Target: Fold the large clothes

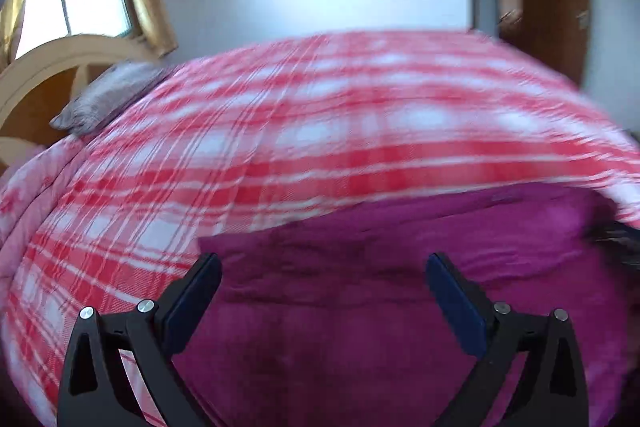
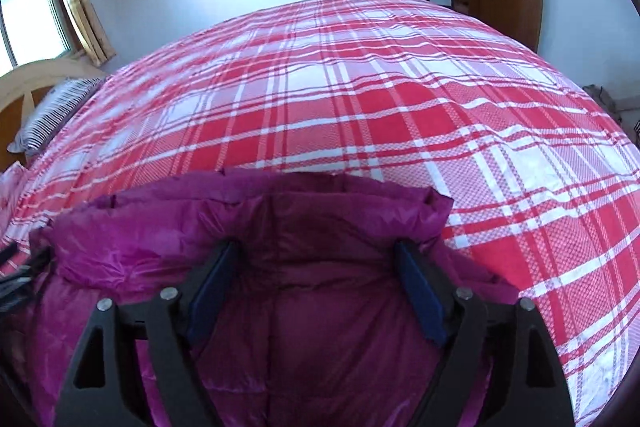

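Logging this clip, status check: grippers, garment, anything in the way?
Left gripper open, right gripper open, nothing pinched. Magenta jacket lies bunched on plaid bedspread. Nothing in the way; striped pillow far off.

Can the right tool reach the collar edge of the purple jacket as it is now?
Probably yes. The right tool is open, the purple jacket lies right under it on the plaid sheet, and nothing covers the collar edge just ahead.
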The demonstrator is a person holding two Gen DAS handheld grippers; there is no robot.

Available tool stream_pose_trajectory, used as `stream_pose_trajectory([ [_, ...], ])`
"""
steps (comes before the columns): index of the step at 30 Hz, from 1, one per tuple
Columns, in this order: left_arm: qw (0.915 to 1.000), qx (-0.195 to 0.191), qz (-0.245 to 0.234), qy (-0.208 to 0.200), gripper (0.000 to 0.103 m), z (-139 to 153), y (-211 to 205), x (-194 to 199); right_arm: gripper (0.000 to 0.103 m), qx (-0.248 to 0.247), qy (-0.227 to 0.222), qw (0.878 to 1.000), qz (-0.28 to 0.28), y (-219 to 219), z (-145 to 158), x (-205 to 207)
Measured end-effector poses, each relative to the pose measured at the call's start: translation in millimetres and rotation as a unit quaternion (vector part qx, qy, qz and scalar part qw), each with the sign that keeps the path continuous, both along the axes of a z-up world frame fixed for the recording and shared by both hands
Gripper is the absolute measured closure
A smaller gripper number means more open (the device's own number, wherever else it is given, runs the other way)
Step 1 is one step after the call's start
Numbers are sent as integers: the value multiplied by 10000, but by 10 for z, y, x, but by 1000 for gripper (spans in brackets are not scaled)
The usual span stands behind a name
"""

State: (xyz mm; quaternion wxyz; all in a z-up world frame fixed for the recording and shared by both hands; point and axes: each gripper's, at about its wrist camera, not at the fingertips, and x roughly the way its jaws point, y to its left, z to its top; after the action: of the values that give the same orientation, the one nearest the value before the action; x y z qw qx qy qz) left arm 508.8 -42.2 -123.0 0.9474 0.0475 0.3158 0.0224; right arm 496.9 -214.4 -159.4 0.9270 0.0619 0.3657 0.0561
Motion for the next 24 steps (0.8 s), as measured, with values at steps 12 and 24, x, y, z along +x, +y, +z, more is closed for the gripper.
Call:
stream_pose_trajectory([
  [12, 9968, 146, -481, 629, 1, -514, -424, 163, 17, 276, -45, 9996, 28, -85, -37, -31],
  [24, 9971, 124, -456, 600, 1, -576, -406, 170, 18, 337, -436, 9975, 432, 171, 263, -603],
])
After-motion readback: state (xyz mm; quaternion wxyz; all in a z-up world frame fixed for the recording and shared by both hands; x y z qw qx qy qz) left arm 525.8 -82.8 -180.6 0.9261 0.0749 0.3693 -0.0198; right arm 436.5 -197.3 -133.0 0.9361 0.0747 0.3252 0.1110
